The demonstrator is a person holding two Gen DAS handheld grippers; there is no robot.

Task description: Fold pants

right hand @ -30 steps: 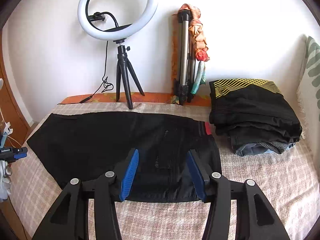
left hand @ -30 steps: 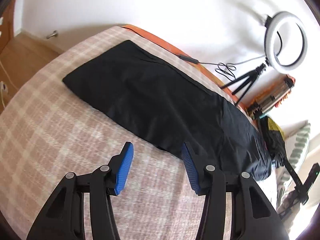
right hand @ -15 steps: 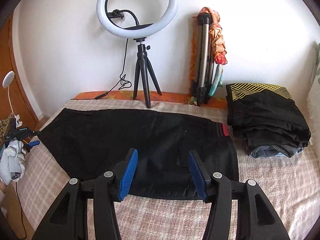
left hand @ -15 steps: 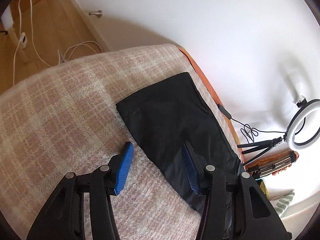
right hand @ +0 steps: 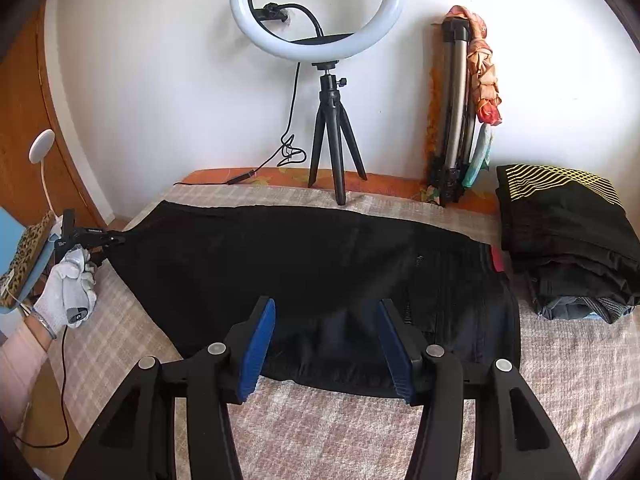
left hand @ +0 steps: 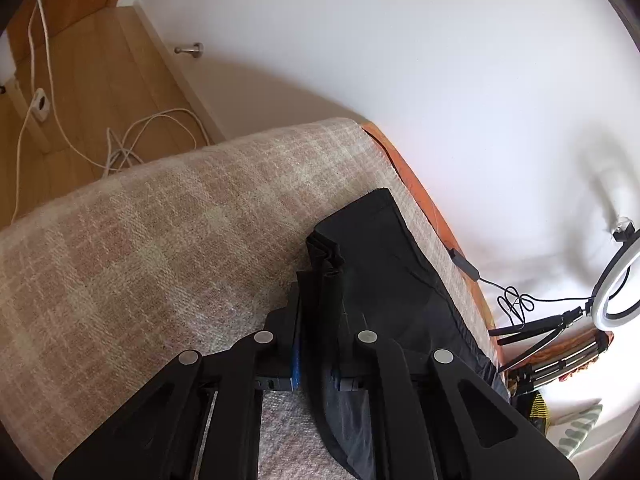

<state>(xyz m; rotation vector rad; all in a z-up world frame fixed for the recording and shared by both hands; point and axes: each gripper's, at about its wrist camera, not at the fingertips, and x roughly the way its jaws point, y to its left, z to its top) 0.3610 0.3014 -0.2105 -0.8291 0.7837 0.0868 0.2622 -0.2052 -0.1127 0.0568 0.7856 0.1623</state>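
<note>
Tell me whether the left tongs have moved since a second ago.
Yes. The left tongs travelled along the black pants to their cuff end, nearer the wooden floor, and are shut on it.

matte black plastic left gripper (left hand: 318,316), linkage arms pinned with round silver rivets, thin blue ribbed pad edge showing beside one finger. same black right gripper (right hand: 326,338) with broad blue ribbed pads (right hand: 256,346) on both fingers, triangular cut-outs in the arms, four silver rivets. white knitted glove on the left hand (right hand: 66,288), thin silver bracelet at the wrist, pale pink sleeve (right hand: 18,364), black cable trailing below.
</note>
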